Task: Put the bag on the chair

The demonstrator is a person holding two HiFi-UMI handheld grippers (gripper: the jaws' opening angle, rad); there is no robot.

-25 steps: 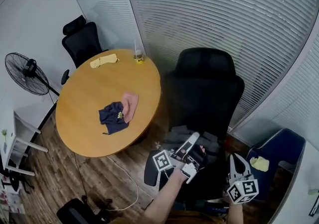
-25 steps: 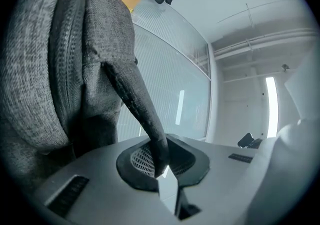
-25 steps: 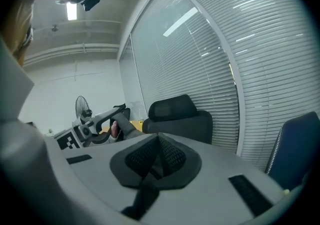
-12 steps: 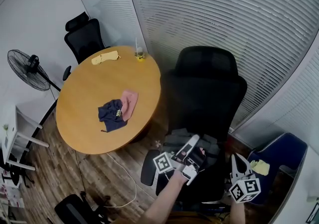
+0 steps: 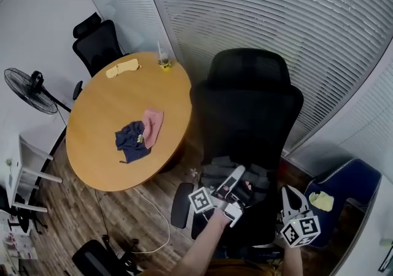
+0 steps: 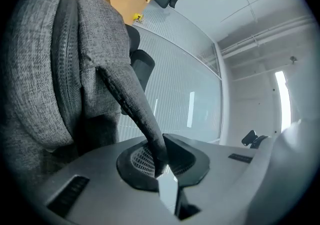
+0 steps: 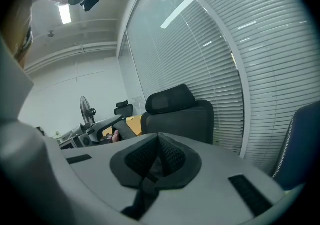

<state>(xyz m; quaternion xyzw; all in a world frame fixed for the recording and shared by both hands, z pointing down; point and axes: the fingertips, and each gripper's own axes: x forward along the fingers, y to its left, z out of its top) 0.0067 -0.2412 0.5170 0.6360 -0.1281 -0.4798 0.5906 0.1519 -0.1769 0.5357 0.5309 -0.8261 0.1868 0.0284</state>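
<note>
A grey fabric bag (image 5: 220, 168) hangs low in front of the black office chair (image 5: 249, 103), over its seat. My left gripper (image 5: 237, 175) is shut on the bag's grey strap (image 6: 132, 104), which runs from the bag (image 6: 45, 69) into the closed pads of the left gripper (image 6: 162, 161). My right gripper (image 5: 291, 197) is to the right of the bag, beside the chair. In its own view the right gripper (image 7: 157, 156) is shut with a dark strap (image 7: 142, 194) pinched between the pads. Beyond it stand the chair (image 7: 175, 111) and the left gripper (image 7: 107, 124).
A round wooden table (image 5: 98, 158) to the left bears a navy garment (image 5: 132, 140), a pink cloth (image 5: 152, 124), a yellow cloth (image 5: 121, 67) and a cup (image 5: 163, 63). Behind it is a second black chair (image 5: 98, 42), and a fan (image 5: 31, 88) stands at the left. A blue chair (image 5: 344, 183) is at the right.
The head view has swung a little, so table and chair sit slightly differently in it. Both grippers and the bag keep nearly the same place by the chair seat.
</note>
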